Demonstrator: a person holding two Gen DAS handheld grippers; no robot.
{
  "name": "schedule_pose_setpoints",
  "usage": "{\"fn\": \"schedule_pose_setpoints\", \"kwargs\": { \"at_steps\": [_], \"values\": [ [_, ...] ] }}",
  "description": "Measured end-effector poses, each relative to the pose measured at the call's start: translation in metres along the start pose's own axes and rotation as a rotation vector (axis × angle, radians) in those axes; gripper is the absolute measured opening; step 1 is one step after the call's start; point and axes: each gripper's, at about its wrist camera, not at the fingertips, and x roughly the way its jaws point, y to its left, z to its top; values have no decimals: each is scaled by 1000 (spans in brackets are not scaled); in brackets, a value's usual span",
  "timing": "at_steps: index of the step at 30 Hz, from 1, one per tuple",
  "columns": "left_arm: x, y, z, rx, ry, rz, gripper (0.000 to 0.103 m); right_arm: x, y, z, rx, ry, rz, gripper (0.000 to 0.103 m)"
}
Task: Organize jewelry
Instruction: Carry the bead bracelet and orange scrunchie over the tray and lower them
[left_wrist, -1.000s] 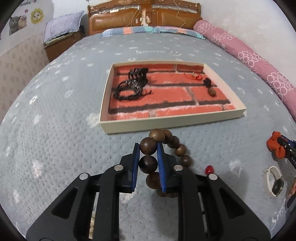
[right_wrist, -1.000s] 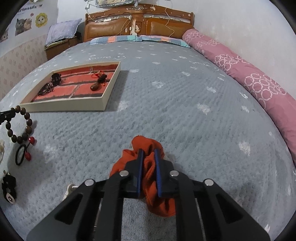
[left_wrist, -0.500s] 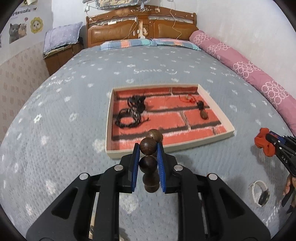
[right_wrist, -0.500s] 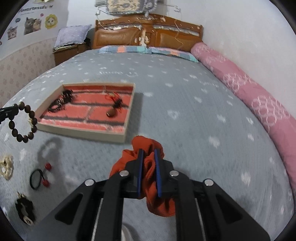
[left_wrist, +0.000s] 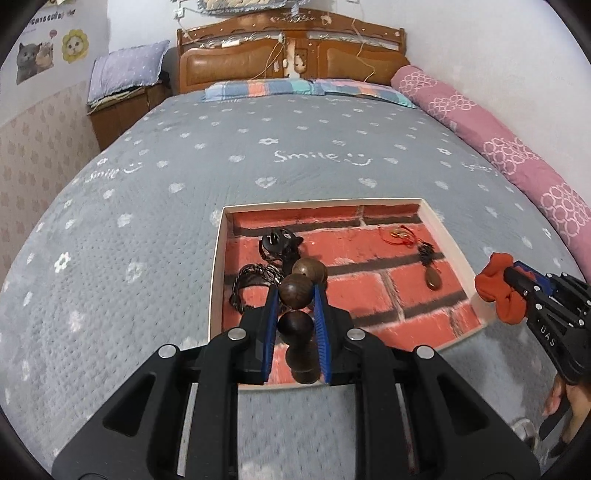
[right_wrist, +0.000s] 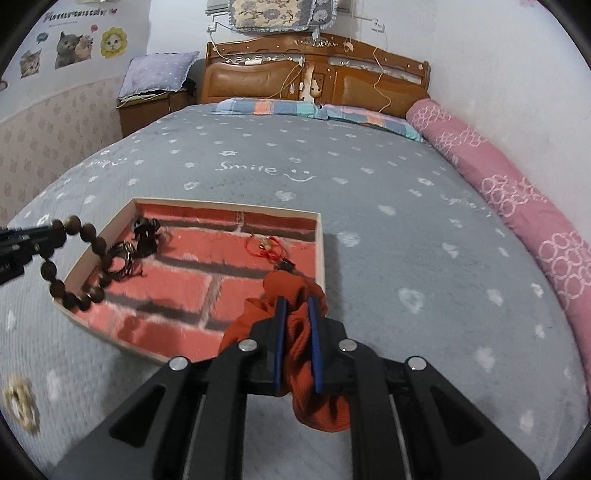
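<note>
A shallow tray (left_wrist: 218, 258) with a red brick-pattern floor lies on the grey bedspread; it also shows in the right wrist view (right_wrist: 320, 243). My left gripper (left_wrist: 294, 295) is shut on a brown wooden bead bracelet (left_wrist: 295, 291), held above the tray's near left part; the bracelet hangs as a loop in the right wrist view (right_wrist: 79, 266). My right gripper (right_wrist: 297, 306) is shut on an orange scrunchie (right_wrist: 291, 291), above the tray's near right corner; the scrunchie also shows in the left wrist view (left_wrist: 496, 288). Inside the tray lie black cords (left_wrist: 255, 277), a black hair piece (left_wrist: 279, 240) and a red string pendant (left_wrist: 430, 275).
A pink bolster (right_wrist: 517, 199) runs along the bed's right edge by the wall. The wooden headboard (left_wrist: 291, 59) and striped pillows are at the far end. A beige flower piece (right_wrist: 18, 402) lies on the bedspread near left. A nightstand (left_wrist: 118, 107) stands at the far left.
Both grippers have risen and moved forward over the tray, carrying the bead bracelet and the orange scrunchie. The loose items on the bedspread have dropped out of view.
</note>
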Motion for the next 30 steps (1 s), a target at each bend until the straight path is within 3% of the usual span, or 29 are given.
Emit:
{"fn": "schedule_pose_setpoints", "kwargs": {
  "at_steps": [19, 30],
  "values": [
    [91, 29, 13, -13, 67, 79, 18, 88, 36, 23, 92, 58, 60, 12],
    [126, 34, 16, -7, 122, 107, 18, 123, 49, 28, 81, 115, 25, 13]
  ]
}}
